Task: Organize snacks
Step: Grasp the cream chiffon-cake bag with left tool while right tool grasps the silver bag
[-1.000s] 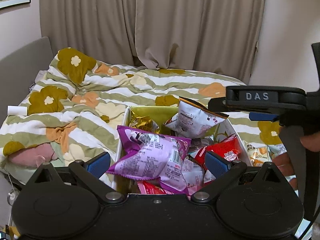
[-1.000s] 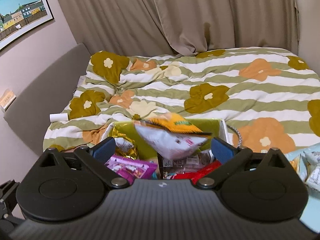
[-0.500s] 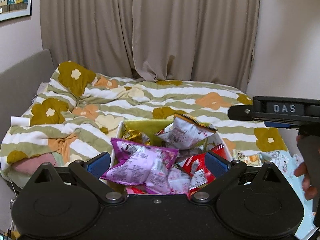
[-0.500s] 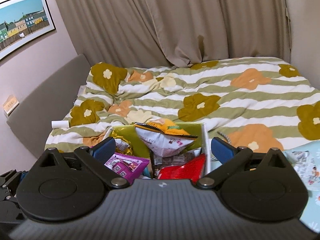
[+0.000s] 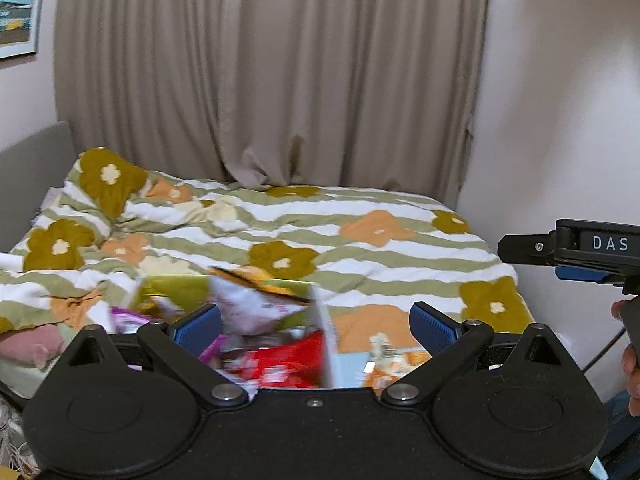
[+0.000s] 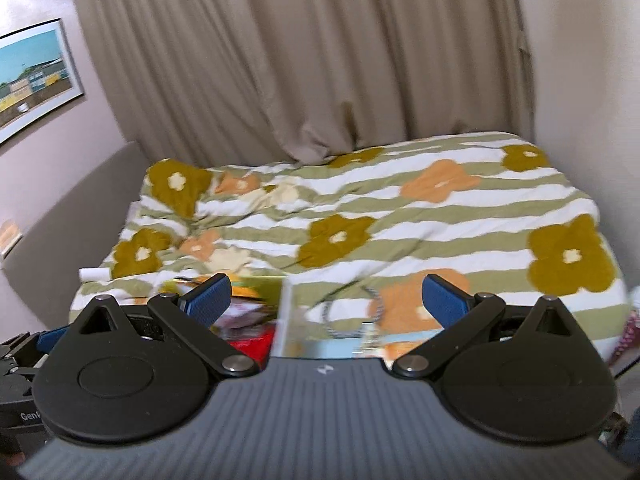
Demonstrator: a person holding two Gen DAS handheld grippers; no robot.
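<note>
Crinkly foil snack packets (image 5: 272, 344) fill a yellow-lined box (image 5: 320, 344) on the bed's floral quilt (image 5: 360, 248). It sits at 9 o'clock between the left tool (image 5: 316, 322) pads; both left and right tool (image 6: 326, 294) gape apart, empty.

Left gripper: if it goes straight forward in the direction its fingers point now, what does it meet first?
Probably the flowered quilt on the bed. The left gripper is open and empty, and the snack box sits low and left of centre, so it may pass over its right edge; depth is unclear.
</note>
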